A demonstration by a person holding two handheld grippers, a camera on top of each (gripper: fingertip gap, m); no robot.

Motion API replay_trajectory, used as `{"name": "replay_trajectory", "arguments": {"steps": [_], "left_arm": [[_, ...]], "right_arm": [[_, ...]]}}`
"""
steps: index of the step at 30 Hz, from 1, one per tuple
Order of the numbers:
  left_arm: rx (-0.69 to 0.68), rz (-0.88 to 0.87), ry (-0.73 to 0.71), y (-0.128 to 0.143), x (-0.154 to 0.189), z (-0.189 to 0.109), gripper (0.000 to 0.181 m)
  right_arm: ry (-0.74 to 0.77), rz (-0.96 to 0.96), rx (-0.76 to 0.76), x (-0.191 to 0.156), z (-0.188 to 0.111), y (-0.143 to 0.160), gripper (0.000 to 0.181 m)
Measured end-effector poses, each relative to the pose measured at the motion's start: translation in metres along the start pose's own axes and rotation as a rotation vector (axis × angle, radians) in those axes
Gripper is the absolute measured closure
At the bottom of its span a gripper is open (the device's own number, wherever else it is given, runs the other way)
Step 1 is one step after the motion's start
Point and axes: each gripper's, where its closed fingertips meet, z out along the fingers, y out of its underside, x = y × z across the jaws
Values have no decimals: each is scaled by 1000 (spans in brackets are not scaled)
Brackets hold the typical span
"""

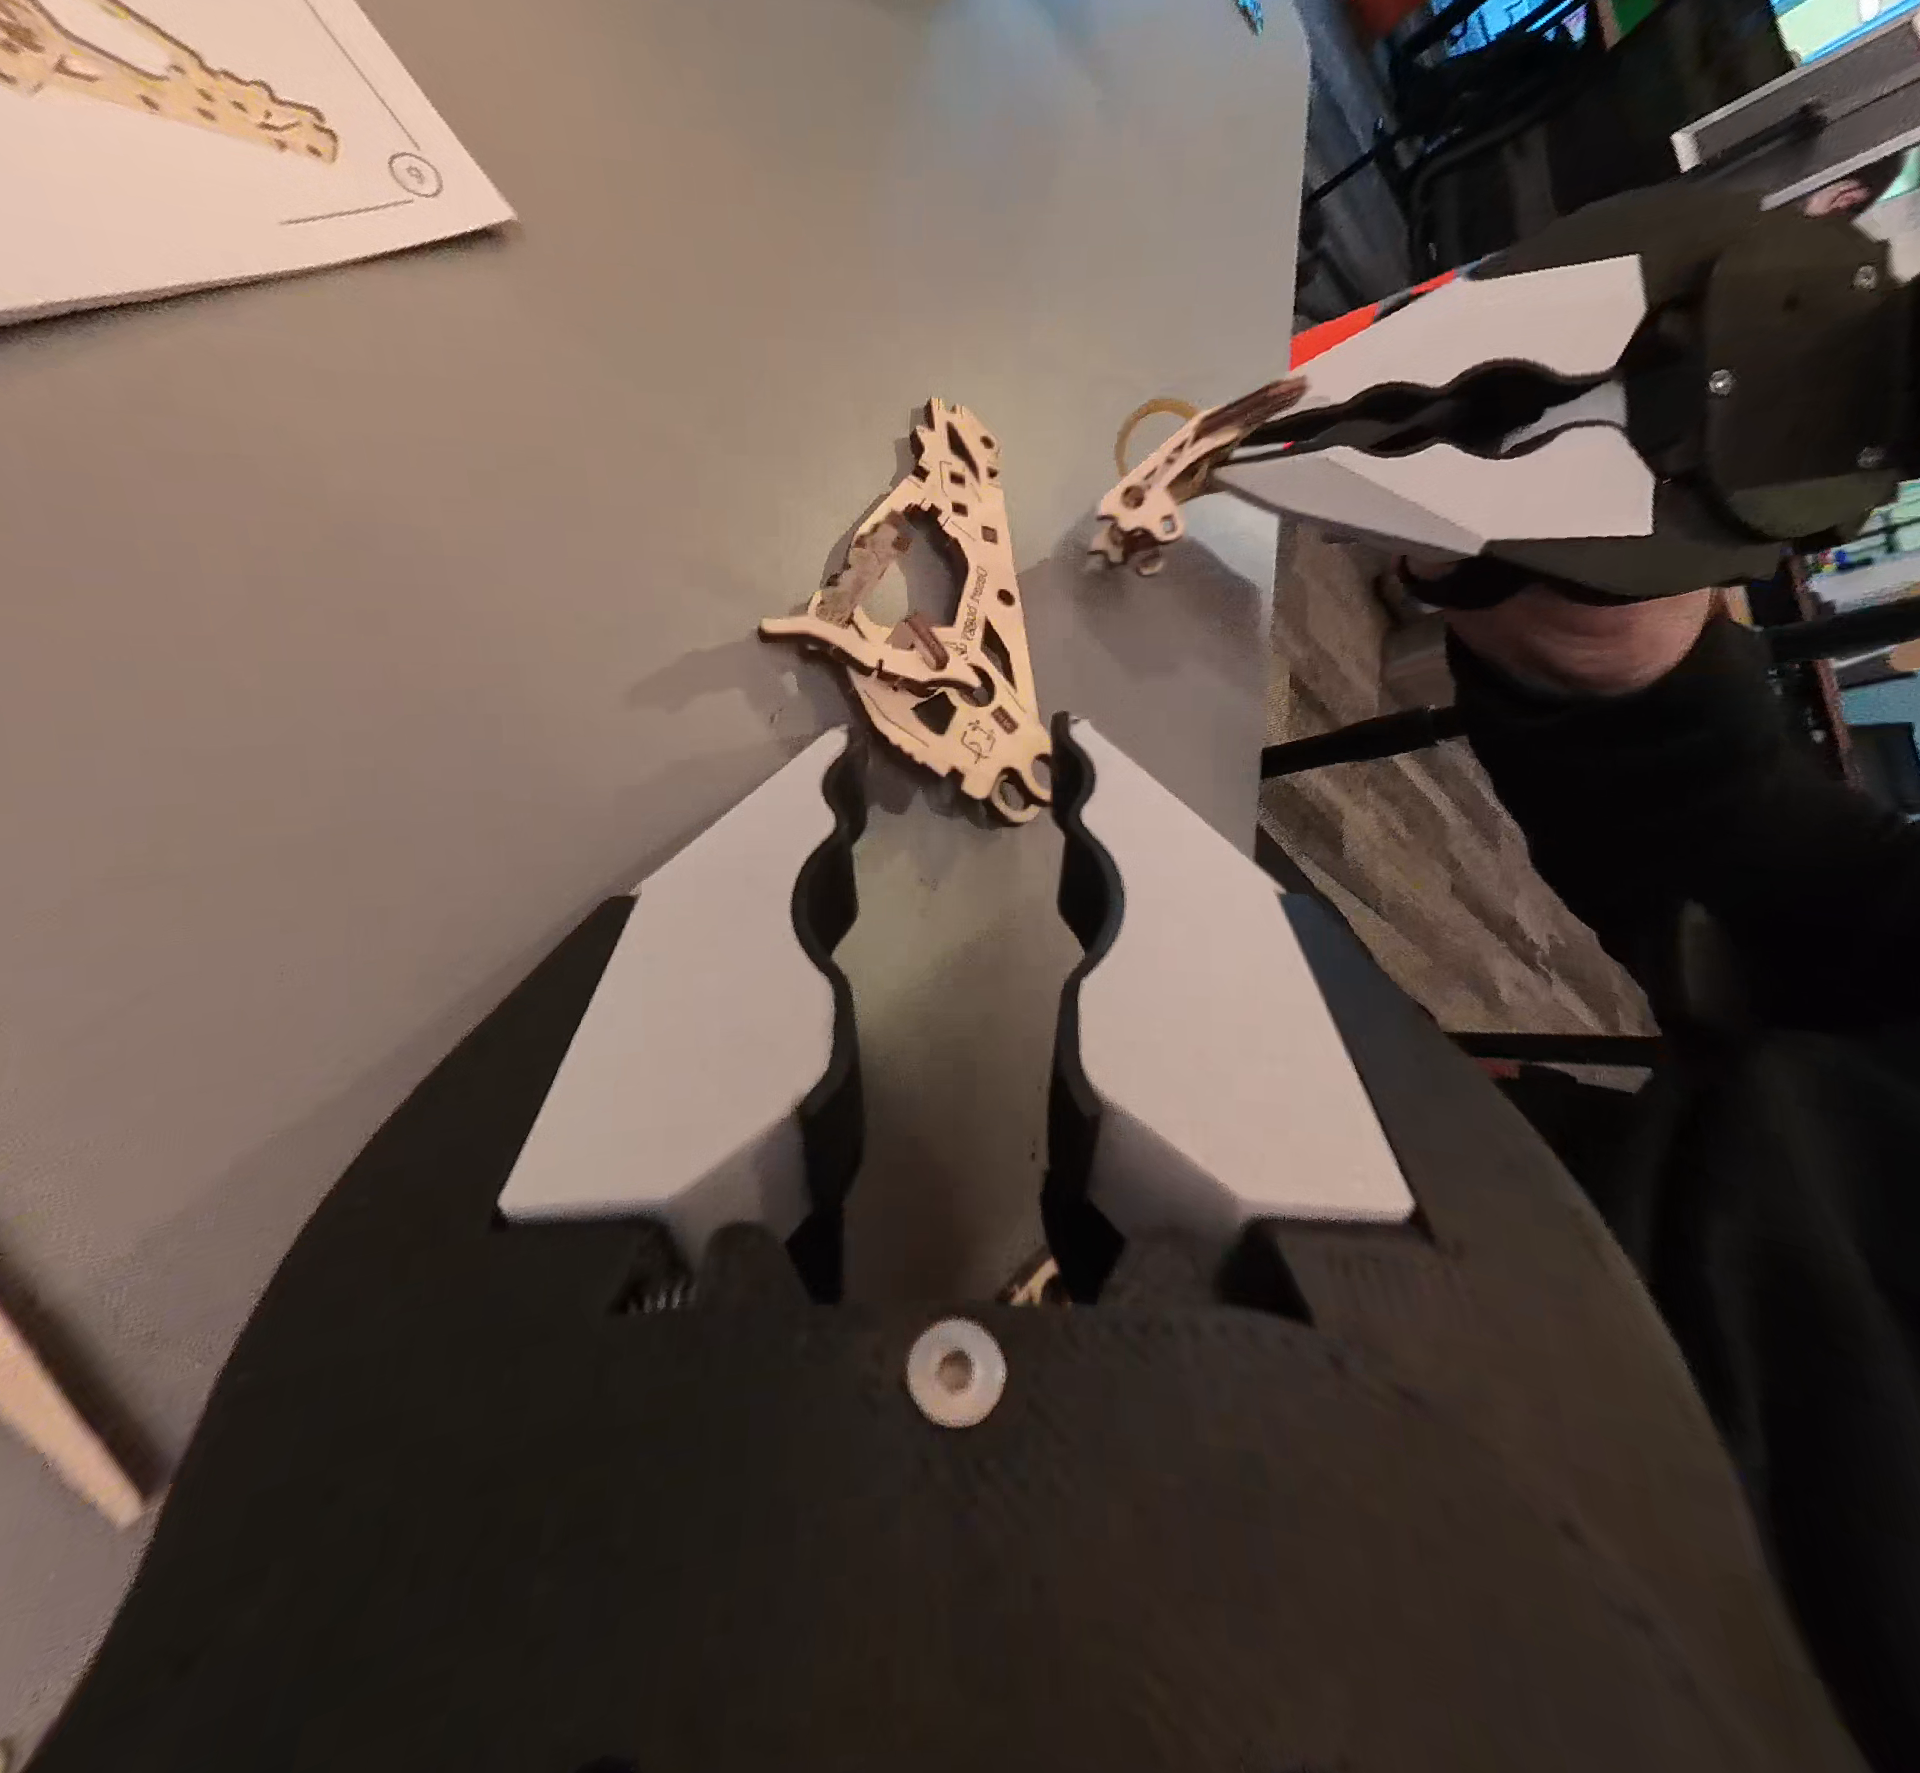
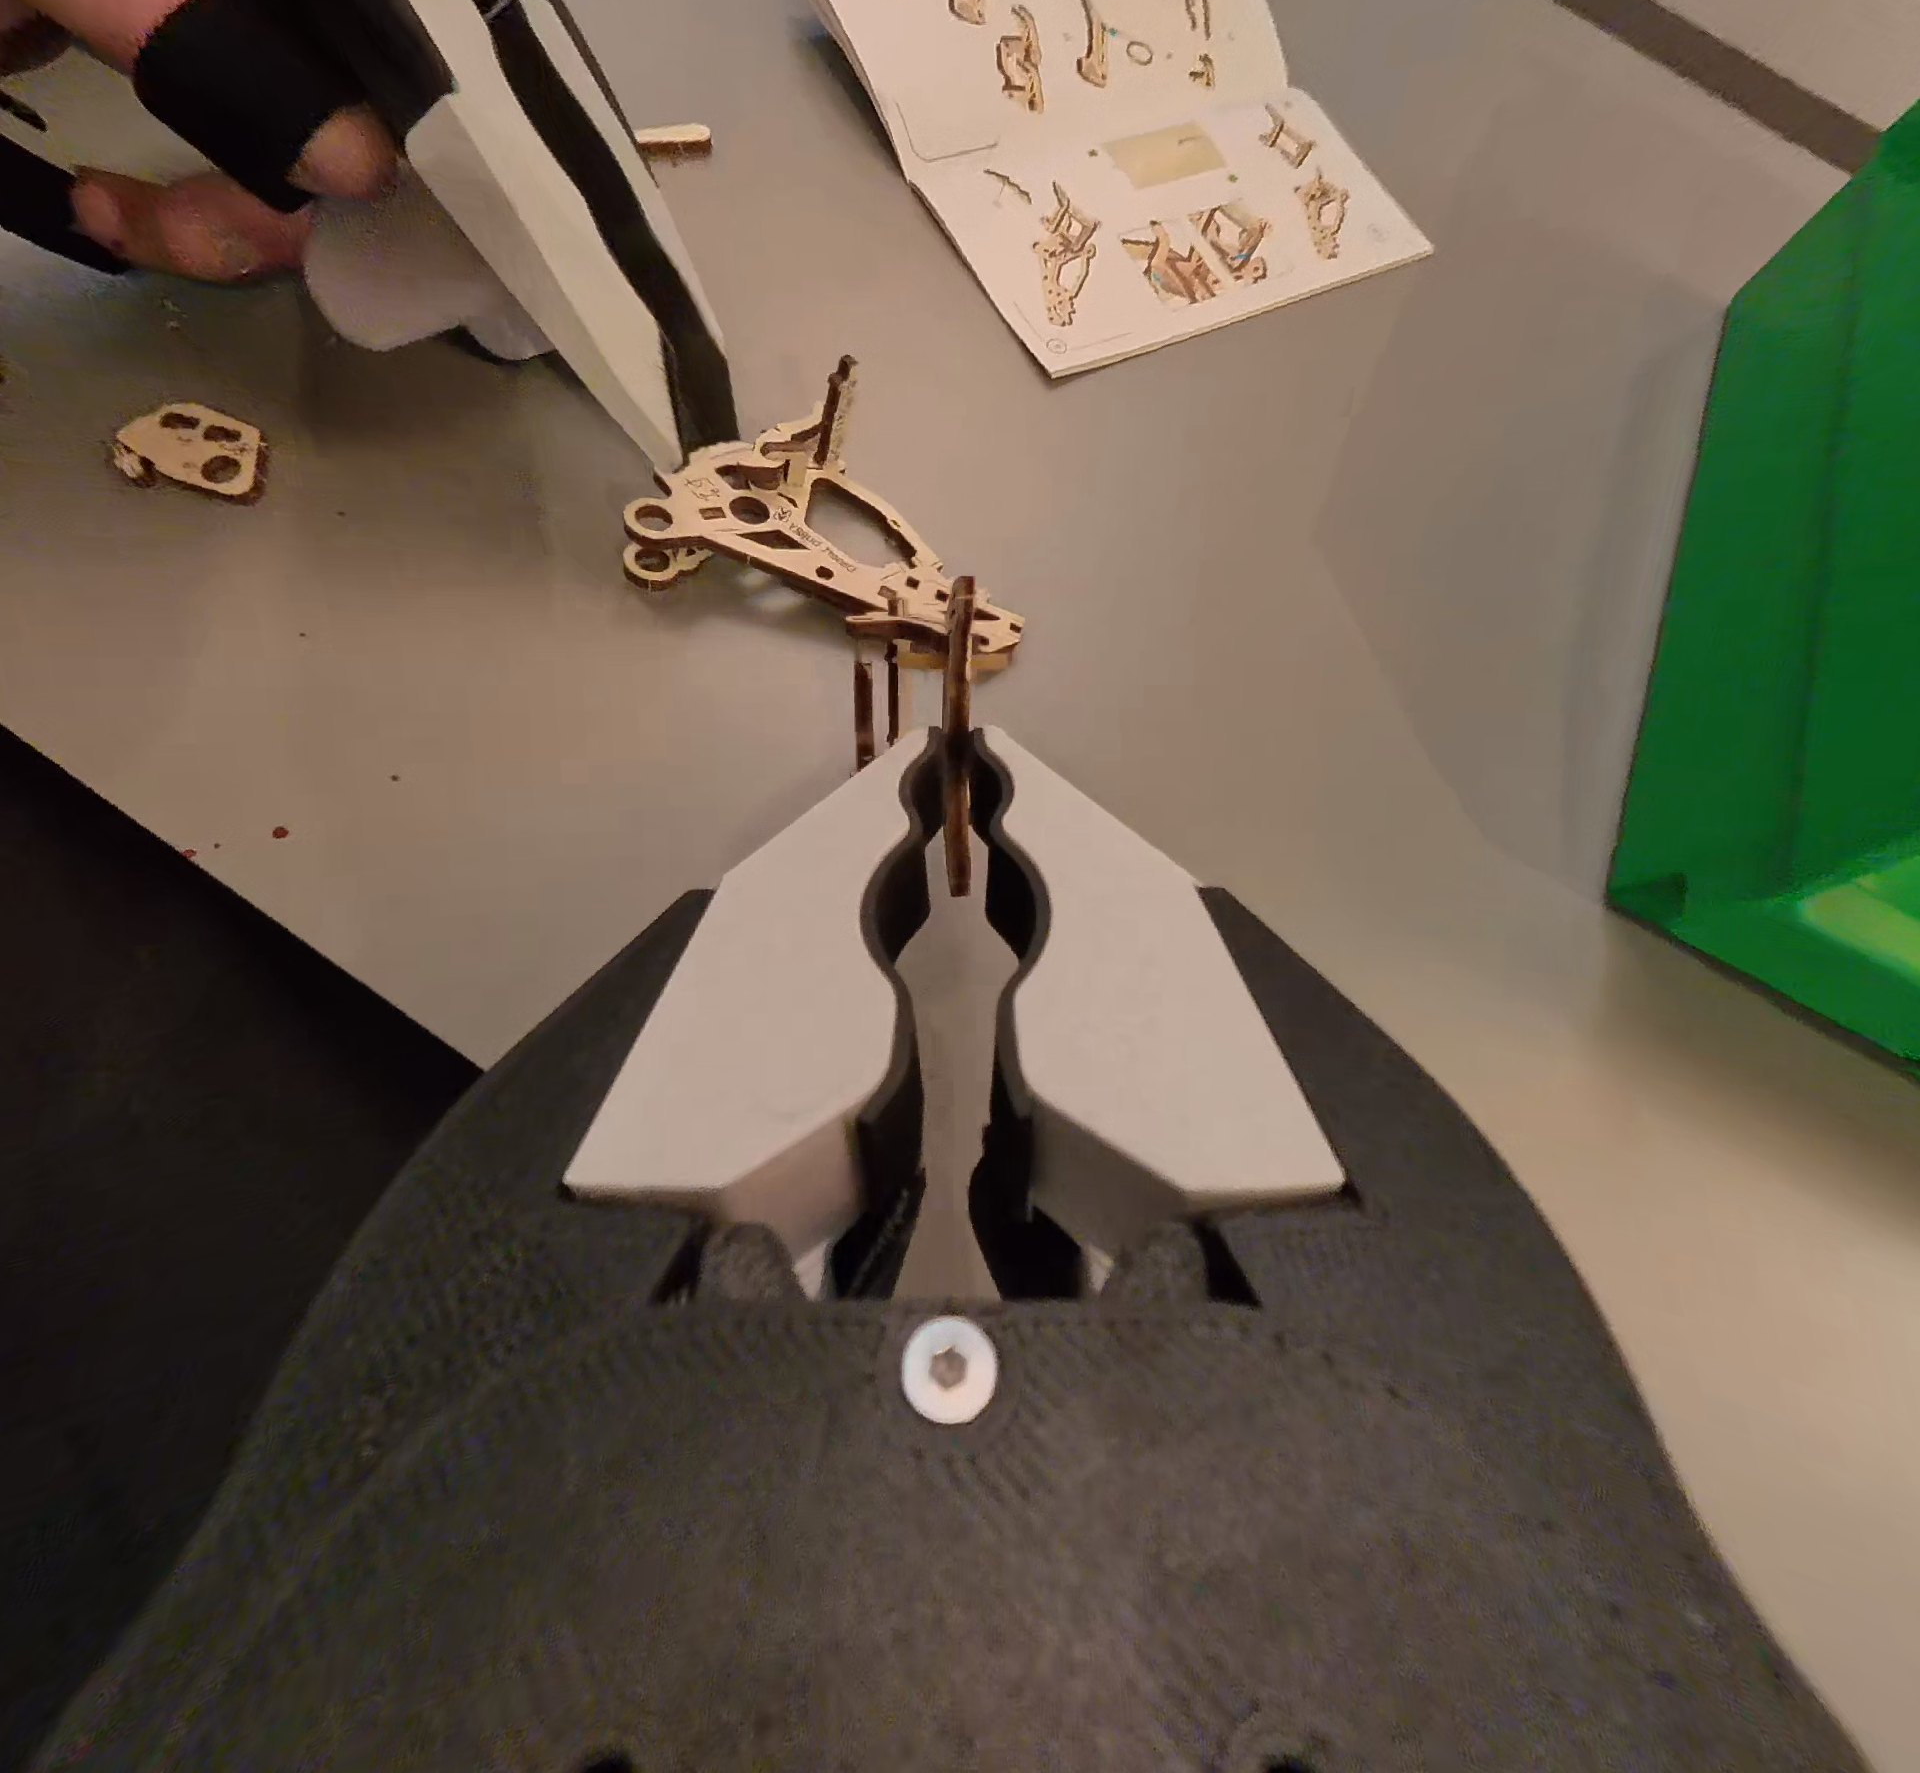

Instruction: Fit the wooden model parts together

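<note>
Left gripper open, fingertips down at the near end of the wooden model frame, straddling its ringed end; nothing clamped between them. In the right wrist view the same gripper enters from upper left, tips touching the frame's looped end. Frame flat on grey table, centre of both views, one short peg standing upright from it.

Right gripper closed on a thin wooden piece, held edge-on just short of the frame's far tip. From the left wrist view, piece pokes out of the right gripper, centre right.

Open instruction booklet upper centre. Green bin right edge. Loose wooden plate with holes left, well apart from the frame.
</note>
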Motion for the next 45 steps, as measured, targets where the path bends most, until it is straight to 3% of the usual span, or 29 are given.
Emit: {"name": "replay_trajectory", "arguments": {"steps": [7, 22, 26, 37, 42, 45], "left_arm": [[-32, -10, 3, 0, 4, 13, 166], [96, -36, 220, -22, 35, 19, 153], [70, 7, 192, -18, 33, 23, 173], [104, 143, 33, -30, 10, 1, 177], [118, 205, -63, -37, -11, -12, 178], [117, 227, -65, -41, -16, -14, 178]], "right_arm": [[-61, 48, -16, -6, 16, 5, 180], [-86, 81, -2, -12, 21, 6, 180], [-87, 93, 6, -11, 22, 5, 180], [-127, 128, -5, -10, 27, 0, 180], [-137, 134, -27, -8, 32, -7, 154], [-142, 135, -23, -5, 32, -15, 153]]}}
